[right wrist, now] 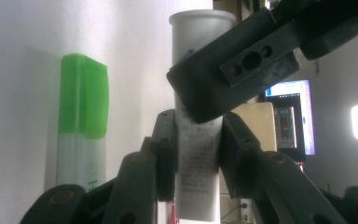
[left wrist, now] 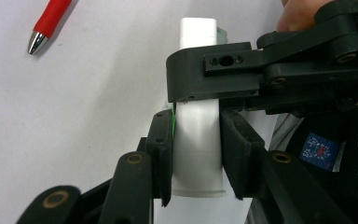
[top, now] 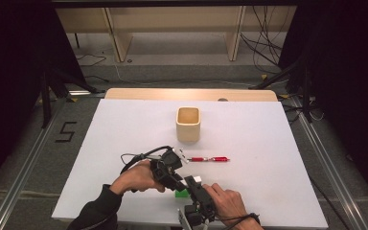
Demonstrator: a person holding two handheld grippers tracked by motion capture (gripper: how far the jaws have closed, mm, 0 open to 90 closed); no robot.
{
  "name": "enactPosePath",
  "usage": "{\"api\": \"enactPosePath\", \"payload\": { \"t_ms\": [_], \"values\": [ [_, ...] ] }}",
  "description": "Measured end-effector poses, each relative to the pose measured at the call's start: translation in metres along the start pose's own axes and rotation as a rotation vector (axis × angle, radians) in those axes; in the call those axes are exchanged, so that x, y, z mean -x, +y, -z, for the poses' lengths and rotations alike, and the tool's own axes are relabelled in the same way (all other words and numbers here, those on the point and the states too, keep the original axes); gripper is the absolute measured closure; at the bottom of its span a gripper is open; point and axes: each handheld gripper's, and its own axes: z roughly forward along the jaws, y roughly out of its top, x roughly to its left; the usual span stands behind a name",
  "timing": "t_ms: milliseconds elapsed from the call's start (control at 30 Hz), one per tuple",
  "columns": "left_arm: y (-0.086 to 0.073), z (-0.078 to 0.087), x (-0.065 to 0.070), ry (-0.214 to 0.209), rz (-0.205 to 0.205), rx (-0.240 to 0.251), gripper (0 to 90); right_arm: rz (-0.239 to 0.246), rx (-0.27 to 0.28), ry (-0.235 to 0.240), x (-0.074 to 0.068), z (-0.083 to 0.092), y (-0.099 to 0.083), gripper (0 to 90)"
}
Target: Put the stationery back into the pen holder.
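Both grippers pinch one white tube (right wrist: 198,140) near the worktop's (top: 268,143) front edge, left gripper (left wrist: 196,158) and right gripper (right wrist: 197,158) at opposite ends, probably to uncap it.

Left gripper (top: 179,168): your jaws are clamped, hand low over the near edge
Right gripper (top: 190,186): your jaws are clamped just beside it

On the white desk (top: 124,143), a cream cup (top: 188,124) is seen standing upright, with a red pen (top: 210,159) lying just in front of it. Nearer the front edge, the left tool (top: 175,165) and the right tool (top: 195,189) are held close together, beside a green marker (top: 181,193).
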Motion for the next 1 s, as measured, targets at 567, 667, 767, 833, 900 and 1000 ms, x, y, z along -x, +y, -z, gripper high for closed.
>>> {"api": "enactPosePath", "payload": {
  "t_ms": [567, 667, 767, 833, 900, 1000],
  "values": [
    [-0.014, 0.026, -0.006, 0.04, -0.008, 0.07, 46.7, -0.005, -0.026, 0.008, 0.001, -0.001, -0.01, 70.9],
    [-0.017, 0.031, -0.009, 0.055, 0.004, 0.075, 43.0, -0.016, -0.031, 0.005, 0.003, 0.0, -0.015, 70.9],
    [-0.021, 0.036, -0.014, 0.072, 0.023, 0.098, 41.5, -0.032, -0.036, 0.002, 0.007, 0.002, -0.019, 70.9],
    [-0.025, 0.039, -0.018, 0.081, 0.05, 0.113, 40.3, -0.054, -0.039, 0.005, 0.009, 0.003, -0.022, 70.9],
    [-0.029, 0.041, -0.021, 0.102, 0.064, 0.137, 38.3, -0.077, -0.036, 0.006, 0.012, 0.003, -0.025, 70.9],
    [-0.034, 0.045, -0.022, 0.131, 0.075, 0.171, 35.1, -0.159, -0.038, 0.02, 0.018, 0.004, -0.031, 70.9]
  ]
}}
